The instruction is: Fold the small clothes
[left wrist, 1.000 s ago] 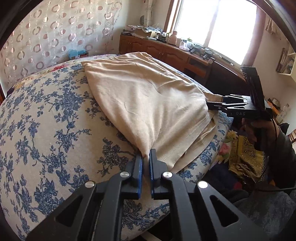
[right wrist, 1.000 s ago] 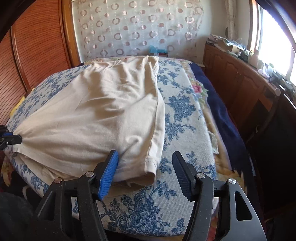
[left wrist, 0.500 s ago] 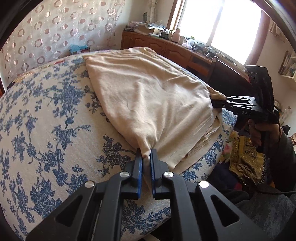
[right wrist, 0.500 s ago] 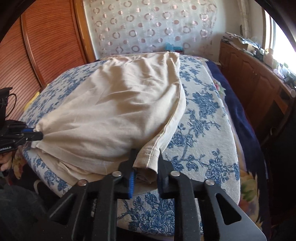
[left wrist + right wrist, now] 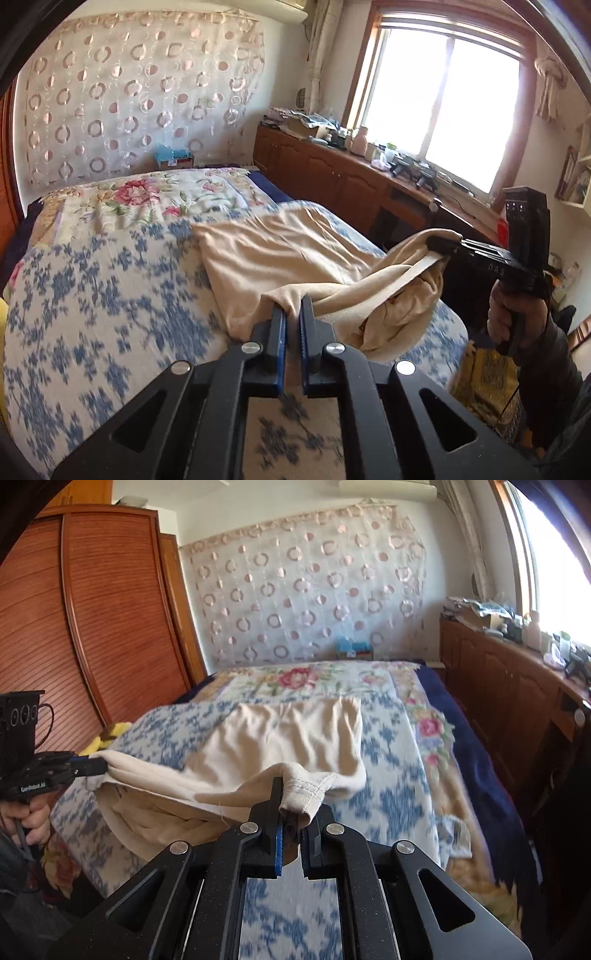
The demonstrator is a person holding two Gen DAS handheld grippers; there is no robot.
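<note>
Half a second earlier the beige garment (image 5: 295,254) had lain flat on the bed (image 5: 103,295), and the right gripper (image 5: 291,812) had only just closed on its hemmed corner. At this moment both near corners were lifted clear of the bedspread. The left gripper (image 5: 291,321), low in the centre of the left view, had its fingers pressed together on a bunched corner of cloth. The right gripper's fingers pinched the stitched hem, which curled over them at the centre of the right view. The front half of the garment hung slack between the two, while its far end rested on the blue-flowered bedspread in the middle of both frames. Judging from this, the fold was under way: the near edge was probably being carried towards the far edge, and nothing was laid down yet.

The bedspread gave way to a pink-flowered blanket (image 5: 295,679) further back. Behind it hung a sheer curtain (image 5: 303,587) with ring patterns. A wooden wardrobe (image 5: 92,620) filled the left of the right view, and a cluttered cabinet (image 5: 332,173) ran beneath the bright window (image 5: 447,107) at upper right of the left view.
</note>
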